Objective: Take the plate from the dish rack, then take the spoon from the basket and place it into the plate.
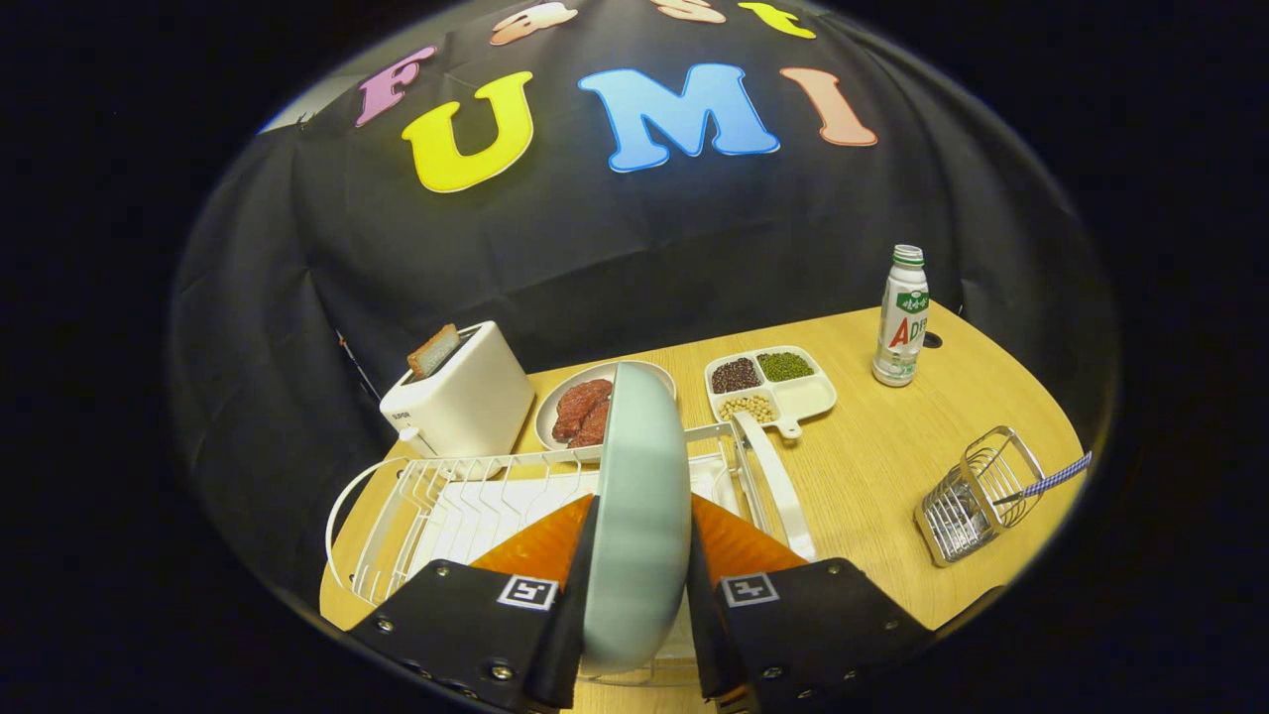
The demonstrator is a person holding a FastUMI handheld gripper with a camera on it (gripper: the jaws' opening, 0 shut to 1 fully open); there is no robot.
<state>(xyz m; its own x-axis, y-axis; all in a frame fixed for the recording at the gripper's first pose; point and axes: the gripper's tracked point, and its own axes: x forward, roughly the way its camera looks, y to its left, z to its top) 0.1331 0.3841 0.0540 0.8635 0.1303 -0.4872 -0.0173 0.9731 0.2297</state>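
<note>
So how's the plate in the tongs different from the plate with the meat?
The green plate stands on edge in the rack, pinched between the tongs; the meat plate lies flat on the table. The first is bare, the second carries meat. Both are round.

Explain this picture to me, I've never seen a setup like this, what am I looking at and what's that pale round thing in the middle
The camera rides on a handheld two-finger gripper and looks forward along its fingers, the dark shapes at the bottom. A person carries the tool; there is no robot arm. The pale round thing is a plate, seen edge-on, standing in a white dish rack with both fingers pressed on it. All this sits on a wooden table. Beyond the rack are a toaster with bread in it, a dish of meat, a divided tray of beans and a bottle. To the right a wire basket holds a spoon with a checked handle.
</note>
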